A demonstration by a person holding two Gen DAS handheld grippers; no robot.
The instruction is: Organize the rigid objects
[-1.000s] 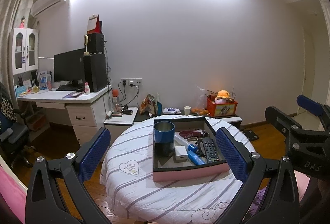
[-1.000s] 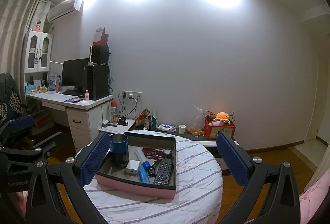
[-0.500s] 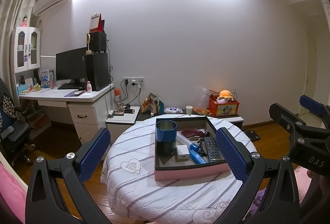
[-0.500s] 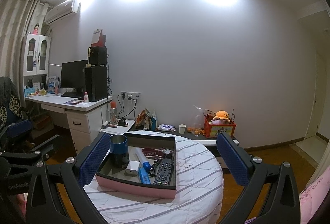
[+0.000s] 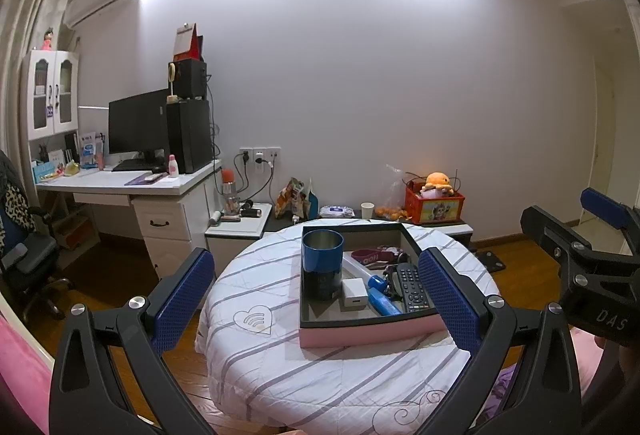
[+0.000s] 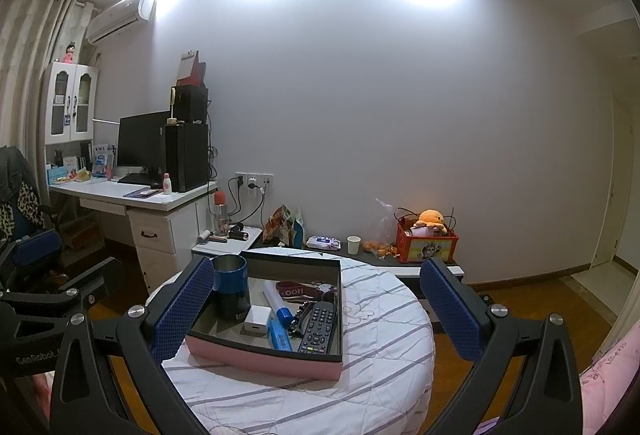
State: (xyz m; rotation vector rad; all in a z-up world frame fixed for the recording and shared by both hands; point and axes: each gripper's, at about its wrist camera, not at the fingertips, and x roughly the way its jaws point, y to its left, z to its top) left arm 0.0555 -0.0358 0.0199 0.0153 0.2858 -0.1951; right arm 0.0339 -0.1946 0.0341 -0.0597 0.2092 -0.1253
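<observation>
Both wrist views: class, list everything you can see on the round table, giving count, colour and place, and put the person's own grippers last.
table: one, round, white striped cloth, centre.
tray: one, pink outside and dark inside, on the table.
cup: one, blue, upright in the tray's left part.
charger: one, white, in the tray beside the cup.
tube: one, blue, right of the charger.
remote: one, black, tray's right side.
strap: one, dark red, tray's back.
left gripper: one, blue pads, open.
right gripper: one, blue pads, open.
</observation>
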